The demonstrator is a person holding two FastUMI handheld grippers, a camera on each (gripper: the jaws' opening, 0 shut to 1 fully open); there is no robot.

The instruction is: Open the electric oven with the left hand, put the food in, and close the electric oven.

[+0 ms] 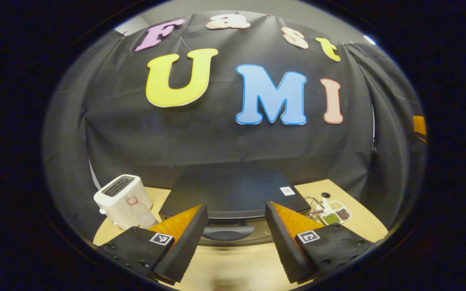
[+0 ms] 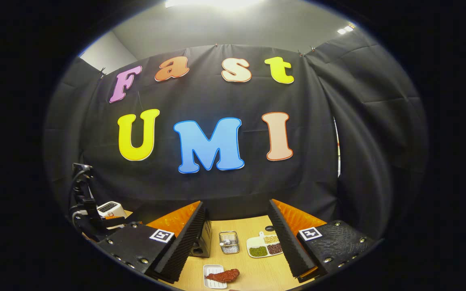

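Note:
A black electric oven (image 1: 233, 190) stands on the wooden table (image 1: 233, 262), its door shut and its curved handle (image 1: 229, 233) facing me. My left gripper (image 1: 236, 206) hovers open just in front of and slightly above the handle, one finger on each side and nothing between them. In the right gripper view, the food (image 2: 224, 275), a reddish-brown piece, lies on a small white tray (image 2: 210, 271) near the table's front. My right gripper (image 2: 236, 203) is open and empty above and behind it. The oven's right corner (image 2: 202, 241) peeks out behind that gripper's left finger.
A white toaster (image 1: 121, 199) with a clear plastic bottle (image 1: 140, 213) stands left of the oven. To the oven's right are a wire basket (image 2: 229, 241) and a divided white plate of beans (image 2: 264, 245). The left gripper's body and cables (image 2: 83, 202) show at far left.

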